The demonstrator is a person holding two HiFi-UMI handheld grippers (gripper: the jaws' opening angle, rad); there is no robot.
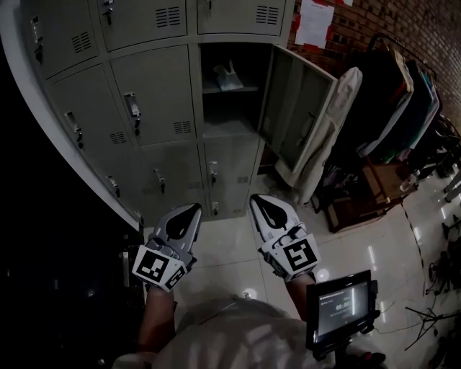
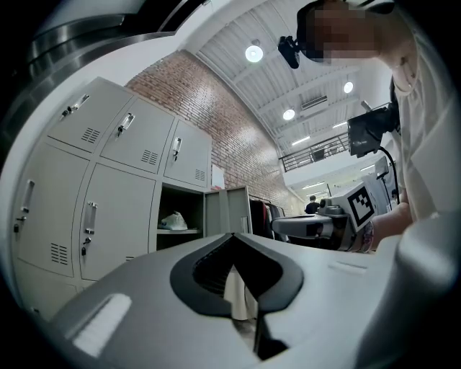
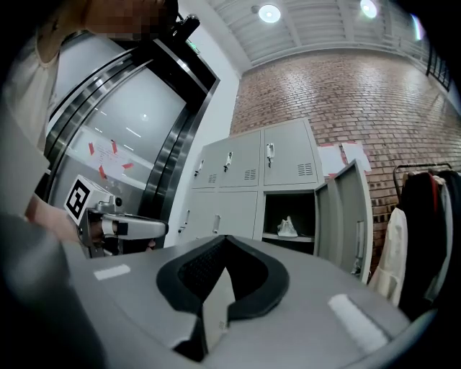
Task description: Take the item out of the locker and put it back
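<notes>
- Both the left gripper [image 1: 191, 210] and the right gripper [image 1: 261, 200] have their jaws together with nothing between them. They are held low, well apart from the open locker [image 1: 229, 128], so the reach has not begun.
- The item [image 1: 227, 76] lies on the upper shelf inside the locker. It looks like a soft white bag, though it is too small to be sure.
- If so, a pinch might catch only a loose fold and the bag could slip or drag on the shelf edge.
- The door [image 1: 295, 108] stands open on the right, so the right gripper could knock it and swing it into the way.
- A pale coat [image 1: 328, 137] hangs just beside the door and could snag.
- The papers [image 1: 315, 21] on the brick wall and the small screen [image 1: 340, 306] carry writing, but none of it can be read.
</notes>
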